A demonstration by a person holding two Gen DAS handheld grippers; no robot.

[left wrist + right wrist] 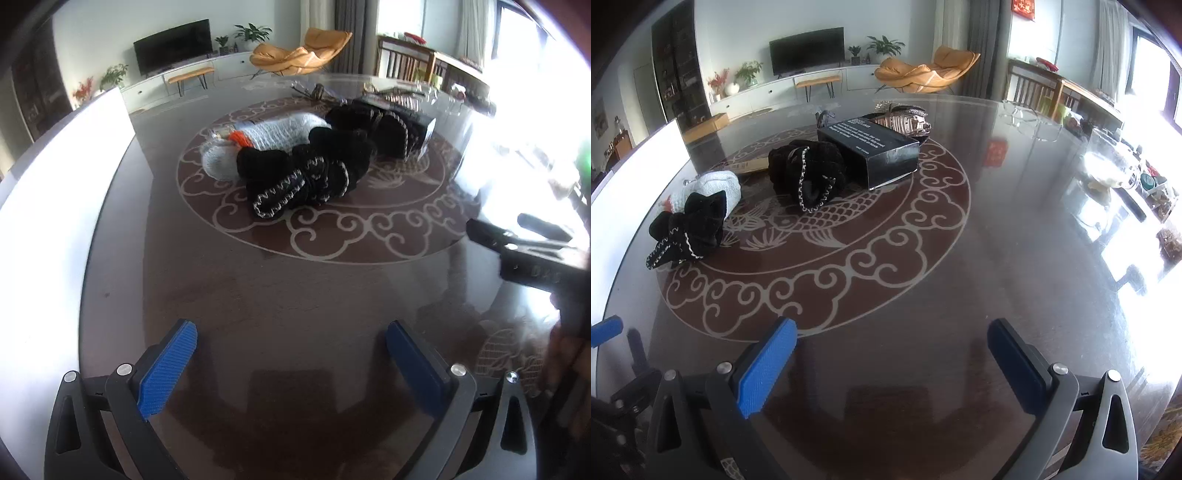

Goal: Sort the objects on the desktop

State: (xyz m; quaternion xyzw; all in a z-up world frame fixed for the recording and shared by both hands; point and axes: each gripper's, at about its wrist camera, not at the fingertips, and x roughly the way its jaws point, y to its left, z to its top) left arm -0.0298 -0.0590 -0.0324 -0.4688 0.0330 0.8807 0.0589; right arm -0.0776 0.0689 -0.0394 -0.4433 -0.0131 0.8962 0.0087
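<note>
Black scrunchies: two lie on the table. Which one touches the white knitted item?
The left scrunchie, nearer the table edge, overlaps the white knit; the other scrunchie sits beside the black box.

This is a home living room. Beyond the far edge of the round glass-topped surface [997,229], with its fish-and-cloud pattern, a flat television [807,50] stands on a long white cabinet [783,88] with potted plants [886,46] alongside, and an orange lounge chair [925,72] sits beside grey curtains [982,44]. A dark display shelf [681,62] fills the left wall, and wooden dining chairs [1034,92] stand near the bright window on the right.
</note>
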